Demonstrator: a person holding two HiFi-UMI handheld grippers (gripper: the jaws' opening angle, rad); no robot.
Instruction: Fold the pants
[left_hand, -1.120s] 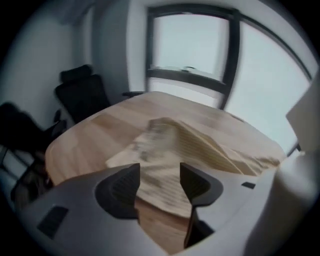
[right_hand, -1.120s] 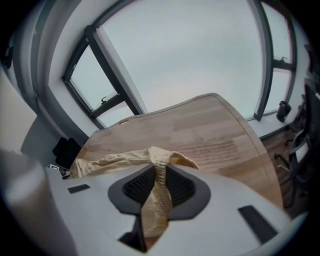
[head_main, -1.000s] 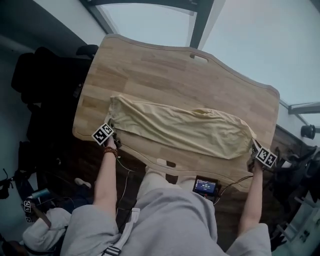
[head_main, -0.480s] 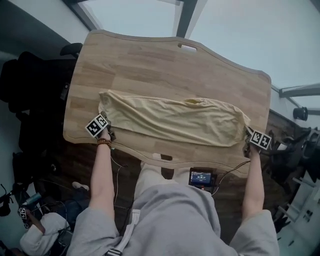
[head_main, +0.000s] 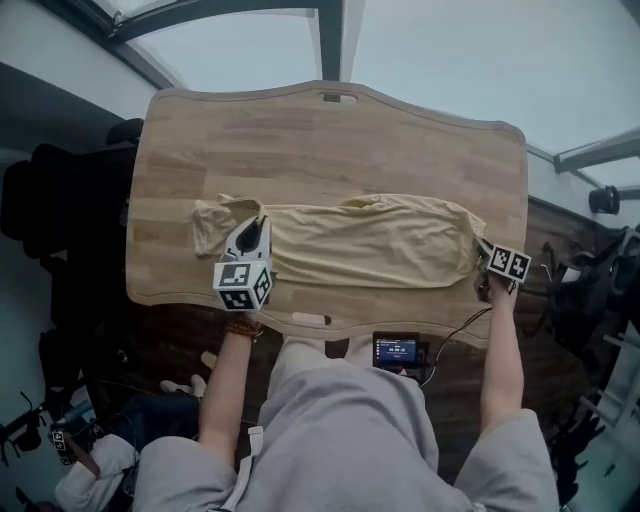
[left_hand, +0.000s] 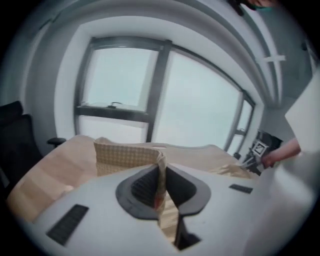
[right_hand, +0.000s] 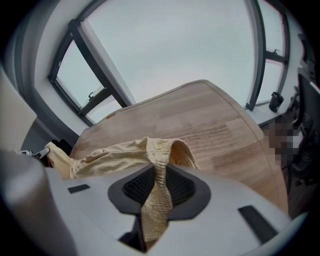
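Two grippers now hold the pants (head_main: 370, 240), one at each end. Closest to us, a small black box (head_main: 398, 350) with a lit screen sits by the near edge of the wooden table (head_main: 300, 130).

Just past it, our left gripper (head_main: 258, 226) is not where it was a second ago. Back then it was low at the table's left corner with its jaws wide apart. Its jaws have just been closing, and now they are pinched tight on a thin fold of the yellow cloth. In the left gripper view we see that cloth standing up between them. This gripper has also gone up and come in toward the middle. So the left end of the pants is lifted and starts to bend over itself.

Our right gripper (head_main: 484, 252) has hardly moved. It is down at the right end, near the table's edge. Its jaws are squeezed on a strip of the same cloth, which hangs down between them.

Between the two grippers, the pants lie long and flat across the middle of the table. Farther off are a dark chair (head_main: 60, 200) at the left and big windows (head_main: 450, 50).

We think the fold has begun. The left end looks ready to be carried over to the right end, while the right side stays pinned. That part is not done yet.
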